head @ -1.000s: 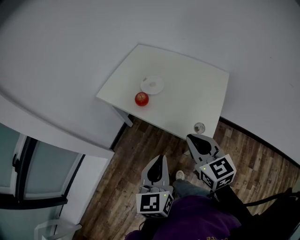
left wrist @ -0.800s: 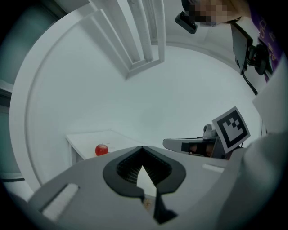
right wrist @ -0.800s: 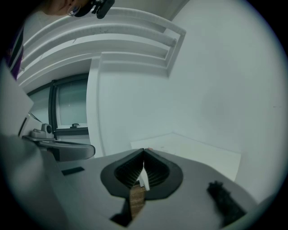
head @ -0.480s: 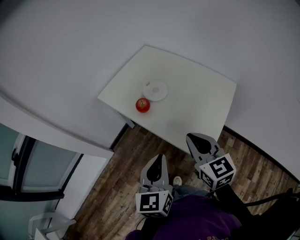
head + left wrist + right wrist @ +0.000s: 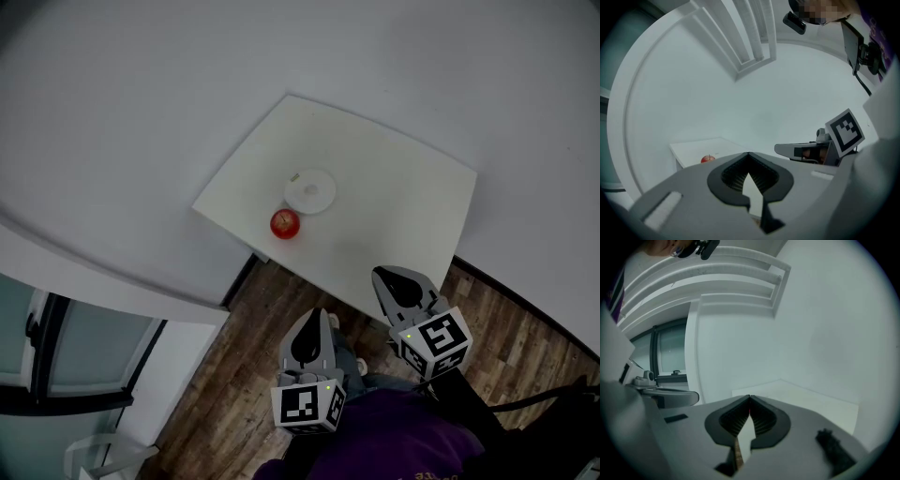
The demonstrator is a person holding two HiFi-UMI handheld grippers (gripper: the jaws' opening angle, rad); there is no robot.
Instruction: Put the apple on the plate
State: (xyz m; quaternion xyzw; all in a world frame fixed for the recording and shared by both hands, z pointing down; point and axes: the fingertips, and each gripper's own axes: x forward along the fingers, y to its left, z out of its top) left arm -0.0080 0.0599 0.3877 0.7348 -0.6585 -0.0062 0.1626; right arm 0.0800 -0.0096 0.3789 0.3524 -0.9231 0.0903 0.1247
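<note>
apple (image 5: 285,223): red, upright on the white counter (image 5: 394,206), close to its front-left edge, just beside the plate (image 5: 310,190), not on it.
plate: small, white, nothing on it, just behind the apple.
left gripper (image 5: 315,317): over the wooden floor (image 5: 272,319), well apart from the apple; jaws pressed tip to tip, nothing between them.
right gripper (image 5: 382,275): near the counter's front edge; jaws likewise together, empty.
</note>
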